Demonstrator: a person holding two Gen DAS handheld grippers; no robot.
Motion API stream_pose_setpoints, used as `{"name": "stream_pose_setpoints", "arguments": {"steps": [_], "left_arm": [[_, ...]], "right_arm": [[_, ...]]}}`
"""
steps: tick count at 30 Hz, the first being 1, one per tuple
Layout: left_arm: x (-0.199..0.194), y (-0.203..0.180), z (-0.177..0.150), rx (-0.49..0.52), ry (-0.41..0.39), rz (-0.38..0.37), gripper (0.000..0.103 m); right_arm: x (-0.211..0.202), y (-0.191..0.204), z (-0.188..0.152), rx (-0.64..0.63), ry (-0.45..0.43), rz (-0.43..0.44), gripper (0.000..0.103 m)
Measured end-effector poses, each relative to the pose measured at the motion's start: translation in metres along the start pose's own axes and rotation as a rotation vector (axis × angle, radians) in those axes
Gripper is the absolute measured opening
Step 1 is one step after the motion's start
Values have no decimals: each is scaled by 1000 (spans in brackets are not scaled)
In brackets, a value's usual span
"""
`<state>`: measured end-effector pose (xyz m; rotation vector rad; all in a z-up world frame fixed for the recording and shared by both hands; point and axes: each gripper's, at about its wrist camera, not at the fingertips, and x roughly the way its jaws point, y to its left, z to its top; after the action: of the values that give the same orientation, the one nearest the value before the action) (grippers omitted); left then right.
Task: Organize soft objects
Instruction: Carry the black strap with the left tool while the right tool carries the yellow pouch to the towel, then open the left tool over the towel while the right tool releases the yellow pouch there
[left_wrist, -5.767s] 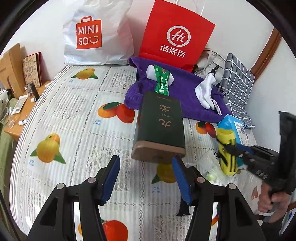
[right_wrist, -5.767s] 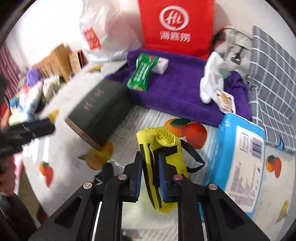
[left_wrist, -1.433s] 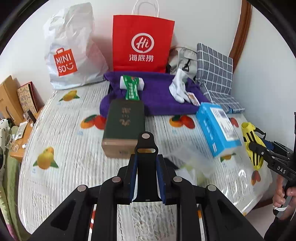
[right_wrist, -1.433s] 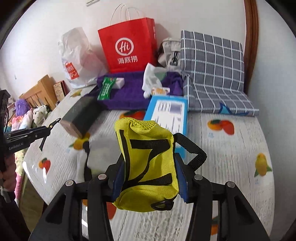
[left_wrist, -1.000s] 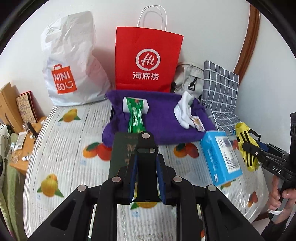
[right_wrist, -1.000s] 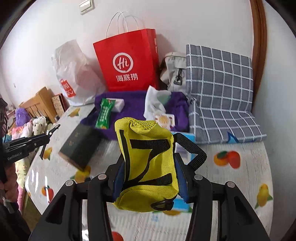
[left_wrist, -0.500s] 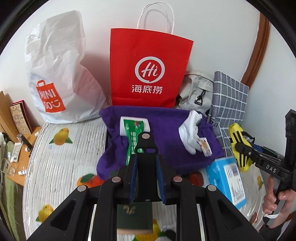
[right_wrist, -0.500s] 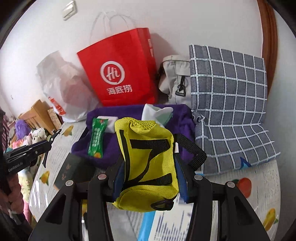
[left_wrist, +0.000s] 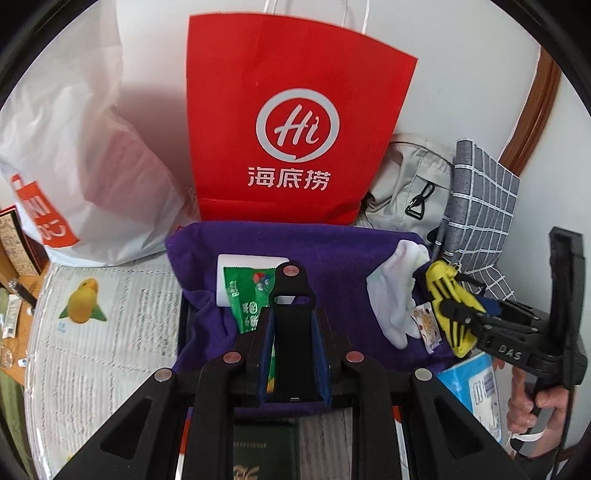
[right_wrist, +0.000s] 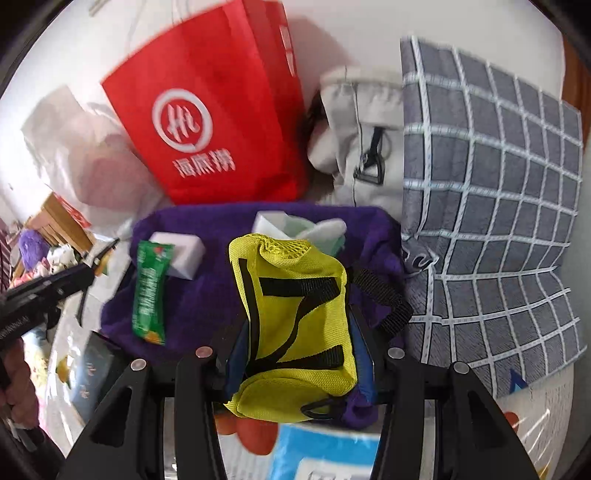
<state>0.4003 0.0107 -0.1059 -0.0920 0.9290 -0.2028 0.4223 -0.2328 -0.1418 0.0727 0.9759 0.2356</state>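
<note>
Left gripper (left_wrist: 291, 347): jaws clamped on a flat black strap piece (left_wrist: 291, 332) standing upright between the blue pads, held above the purple towel (left_wrist: 332, 251).

Right gripper (right_wrist: 299, 354): jaws half-wide, closed on a yellow mesh pouch (right_wrist: 291, 317) with black straps, over the towel's right part.

Purple towel: spread on the fruit-print bed cover (left_wrist: 110, 332); bears a green snack packet (left_wrist: 243, 295) lying across a white block (left_wrist: 255, 262), and white socks (left_wrist: 395, 295).

Behind: red paper bag (left_wrist: 295, 122), white plastic bag (left_wrist: 74, 147), grey bag (left_wrist: 410, 184), checked cushion (right_wrist: 491, 203).

Near edge: dark green box (left_wrist: 266, 454), blue box (left_wrist: 476, 384).
</note>
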Motion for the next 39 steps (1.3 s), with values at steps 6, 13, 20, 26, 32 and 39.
{"name": "stream_pose_setpoints", "arguments": {"steps": [6, 13, 20, 26, 32, 39], "left_arm": [[30, 0, 5, -8, 35, -16, 20], [54, 1, 3, -2, 76, -30, 20], [64, 11, 2, -27, 111, -43, 20], [77, 9, 1, -20, 140, -30, 20], [84, 10, 1, -48, 164, -33, 21], [65, 8, 2, -50, 164, -43, 33]], "right_arm": [[37, -10, 5, 4, 68, -20, 49], [51, -18, 2, -2, 101, -28, 50], [45, -21, 0, 1, 105, 28, 60], [43, -12, 1, -40, 107, 28, 67], [33, -1, 4, -90, 80, 15, 69], [6, 9, 2, -109, 10, -24, 70]]}}
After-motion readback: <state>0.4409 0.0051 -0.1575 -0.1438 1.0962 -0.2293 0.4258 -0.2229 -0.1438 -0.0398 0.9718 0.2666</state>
